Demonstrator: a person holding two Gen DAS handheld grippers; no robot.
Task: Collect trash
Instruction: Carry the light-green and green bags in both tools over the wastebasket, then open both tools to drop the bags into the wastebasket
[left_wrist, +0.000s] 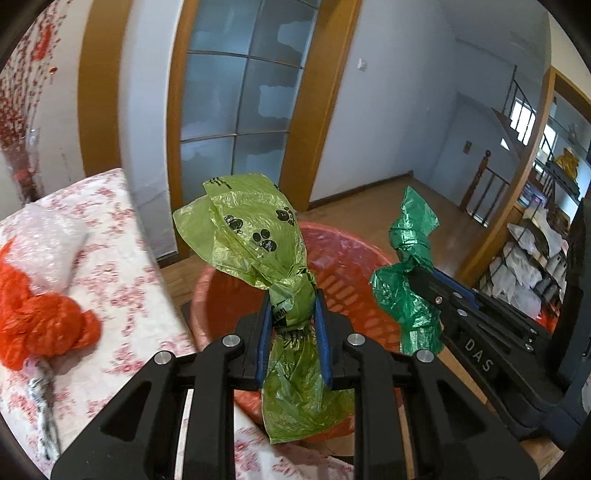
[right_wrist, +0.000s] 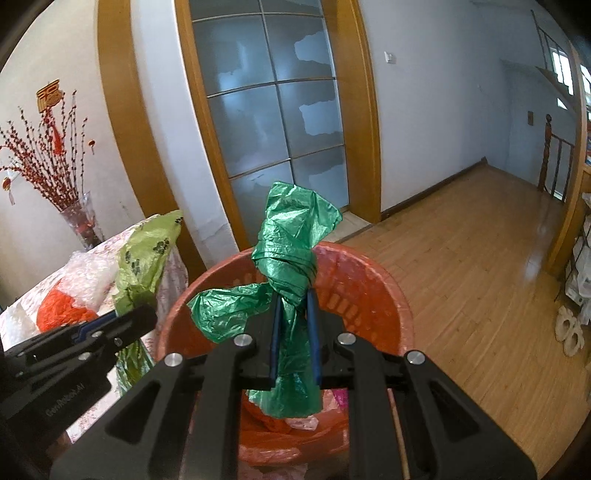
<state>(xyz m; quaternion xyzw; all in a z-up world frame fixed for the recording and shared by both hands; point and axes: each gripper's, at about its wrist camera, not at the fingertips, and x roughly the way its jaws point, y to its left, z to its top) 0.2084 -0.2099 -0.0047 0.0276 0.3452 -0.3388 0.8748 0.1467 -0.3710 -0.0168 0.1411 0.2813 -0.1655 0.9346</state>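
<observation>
My left gripper (left_wrist: 293, 295) is shut on a knotted light-green bag with black paw prints (left_wrist: 255, 236) and holds it above the red-lined trash basket (left_wrist: 347, 266). My right gripper (right_wrist: 293, 295) is shut on a knotted dark-green bag (right_wrist: 291, 236), held over the same basket (right_wrist: 373, 291). In the left wrist view the right gripper (left_wrist: 417, 273) shows at right with the dark-green bag (left_wrist: 410, 258). In the right wrist view the left gripper (right_wrist: 147, 310) and light-green bag (right_wrist: 147, 254) show at left. A knotted orange bag (left_wrist: 40, 325) lies on the table.
The table with a floral cloth (left_wrist: 122, 280) stands left of the basket, with bubble wrap (left_wrist: 55, 243) and a crumpled strip (left_wrist: 44, 406) on it. A vase of red branches (right_wrist: 79, 218) stands behind it. Wooden floor (right_wrist: 472, 266) lies right; shelves (left_wrist: 528, 258) stand far right.
</observation>
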